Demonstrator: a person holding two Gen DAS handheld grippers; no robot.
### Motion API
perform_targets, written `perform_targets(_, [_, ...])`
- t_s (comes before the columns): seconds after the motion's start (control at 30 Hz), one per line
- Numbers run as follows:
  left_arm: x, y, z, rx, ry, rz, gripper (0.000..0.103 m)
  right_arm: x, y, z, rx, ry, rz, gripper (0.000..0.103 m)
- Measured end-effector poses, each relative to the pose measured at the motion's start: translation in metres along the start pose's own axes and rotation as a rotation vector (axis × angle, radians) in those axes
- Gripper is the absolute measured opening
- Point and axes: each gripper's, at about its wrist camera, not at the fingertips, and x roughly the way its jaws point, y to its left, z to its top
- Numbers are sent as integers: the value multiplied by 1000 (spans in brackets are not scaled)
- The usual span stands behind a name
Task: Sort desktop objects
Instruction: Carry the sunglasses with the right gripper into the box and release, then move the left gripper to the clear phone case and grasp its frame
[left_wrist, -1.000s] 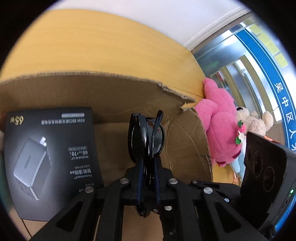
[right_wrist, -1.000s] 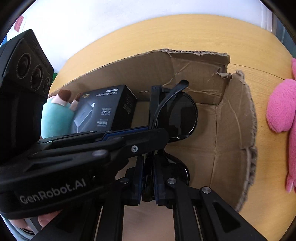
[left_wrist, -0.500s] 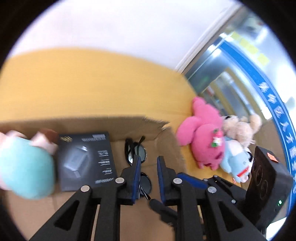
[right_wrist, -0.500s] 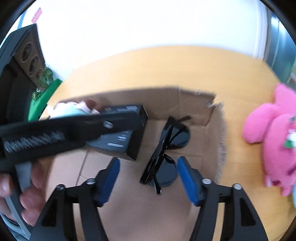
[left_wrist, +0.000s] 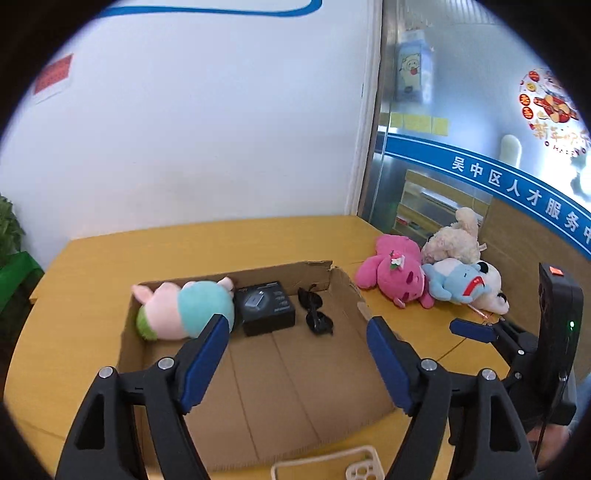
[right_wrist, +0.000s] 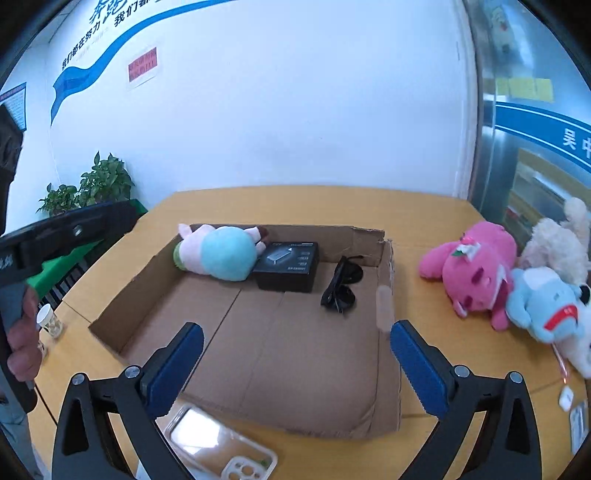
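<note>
– White wall behind, glass partition with blue lettering to the right, and a yellow wooden surface (right_wrist: 288, 206) carrying a shallow cardboard box (right_wrist: 125, 295). What lies in the box?

– Along its far wall: a pink and teal plush toy (right_wrist: 218, 256) on its side, a black charger box (right_wrist: 288, 264) touching it, and folded black sunglasses (right_wrist: 341, 286) just right of that, near the box's right wall.

– And outside the box?

– A pink plush bear (right_wrist: 476, 269), a cream plush (right_wrist: 557, 243) and a light blue plush (right_wrist: 543, 302) lie heaped together on the surface to the right. A clear phone case (right_wrist: 218, 446) lies by the box's near edge.

– How do the tools stand?

– The left tool (left_wrist: 295, 354) hangs above the box's near half, blue pads spread wide, gripping nothing. The right tool (right_wrist: 295, 365) is likewise wide open and empty, held over the box's near edge.
</note>
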Motion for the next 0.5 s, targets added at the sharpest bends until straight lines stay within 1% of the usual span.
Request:
perform_targets(0.1, [-24,-11,-27,17,-41,40,77,-16,14,-24,-2,-15,-19,103])
perform_targets(0.13, [-28,-12,-37,22,-45,51,77,-22,19,-32,-7,-22,-29,103])
perform_targets(0.17, [-35,-13,-44,23,-41,56,77,-17,23,-40,-12,-29,-38,103])
perform_targets(0.3, [-41,-16,-69,17,-16,48,77,-29,35,-62,-16,-48,-52,103])
perform_targets(0.5, [-37,-13,-91,-11,-1,16,77,-28,38,-80,1,-26,-61,103])
